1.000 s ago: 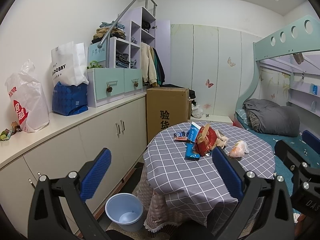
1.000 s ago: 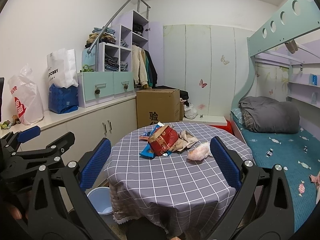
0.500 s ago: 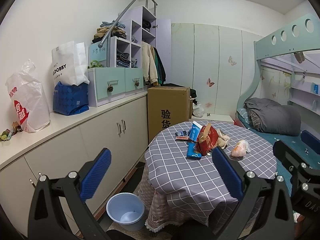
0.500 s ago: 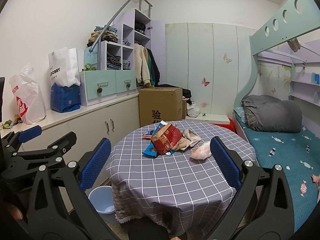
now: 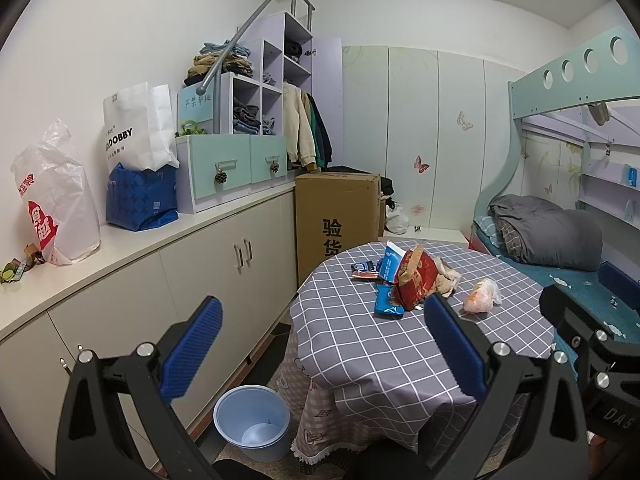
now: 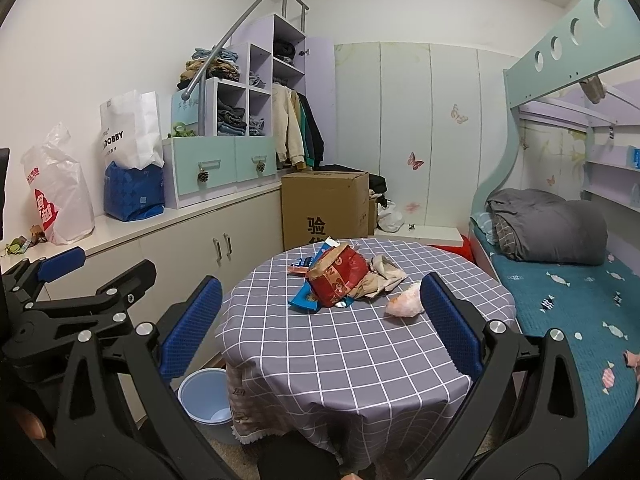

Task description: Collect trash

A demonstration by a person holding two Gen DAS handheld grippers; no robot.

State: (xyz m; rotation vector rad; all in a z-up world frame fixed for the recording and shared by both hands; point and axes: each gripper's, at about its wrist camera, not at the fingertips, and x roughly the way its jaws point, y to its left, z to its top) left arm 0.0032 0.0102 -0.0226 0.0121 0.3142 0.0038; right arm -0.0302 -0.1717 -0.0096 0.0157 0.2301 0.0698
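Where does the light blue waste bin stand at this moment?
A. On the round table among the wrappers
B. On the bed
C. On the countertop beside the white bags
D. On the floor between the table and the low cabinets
D: the waste bin sits on the floor by the round table, in front of the low cabinets.

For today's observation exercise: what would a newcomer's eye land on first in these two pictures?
Probably the red snack bag in the heap of wrappers on the round checked table. Next, the pale blue bin on the floor at the table's left, then the open blue-padded jaws framing each view.
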